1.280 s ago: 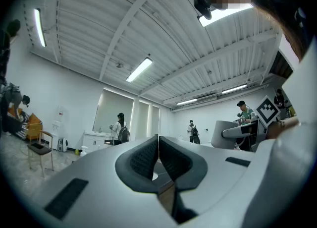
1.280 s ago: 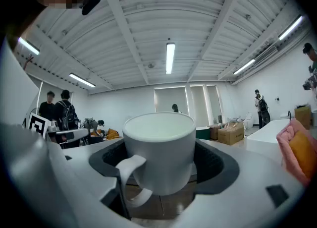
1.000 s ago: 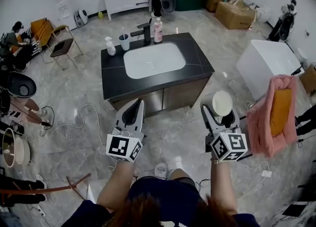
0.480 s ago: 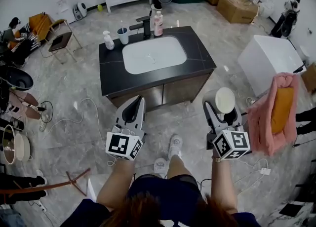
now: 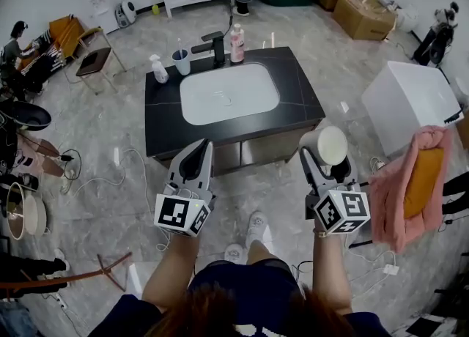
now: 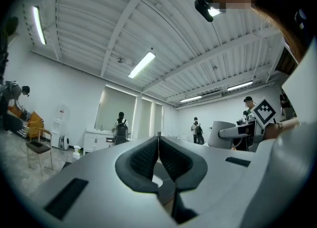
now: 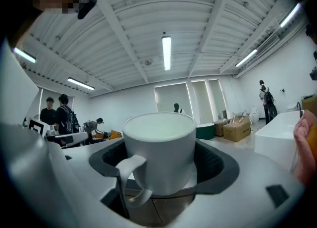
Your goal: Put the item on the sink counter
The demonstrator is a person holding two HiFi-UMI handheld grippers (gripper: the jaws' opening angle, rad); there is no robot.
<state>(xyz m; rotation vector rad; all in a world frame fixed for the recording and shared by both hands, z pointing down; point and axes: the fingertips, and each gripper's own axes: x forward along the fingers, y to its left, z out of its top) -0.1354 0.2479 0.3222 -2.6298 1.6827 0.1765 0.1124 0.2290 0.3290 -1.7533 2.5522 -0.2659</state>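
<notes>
The sink counter (image 5: 300, 97) is a black-topped island with a white basin, just ahead of both grippers in the head view. My right gripper (image 5: 324, 160) is shut on a white mug (image 5: 330, 143) and holds it upright in the air, short of the counter's front right corner. In the right gripper view the mug (image 7: 159, 147) sits between the dark pads, handle towards the camera. My left gripper (image 5: 204, 146) is shut on nothing, level with the counter's front edge. Its pads (image 6: 146, 160) meet in the left gripper view.
At the counter's back edge stand a spray bottle (image 5: 156, 69), a cup with a toothbrush (image 5: 182, 62), a black faucet (image 5: 213, 46) and a pink soap bottle (image 5: 237, 42). A white tub (image 5: 410, 97) and pink cloth (image 5: 407, 182) are at the right. Cables (image 5: 124, 167) trail on the floor at left.
The counter has come nearer and lower in the head view as the person walked towards it. Both grippers keep their pose; the mug stays held.
</notes>
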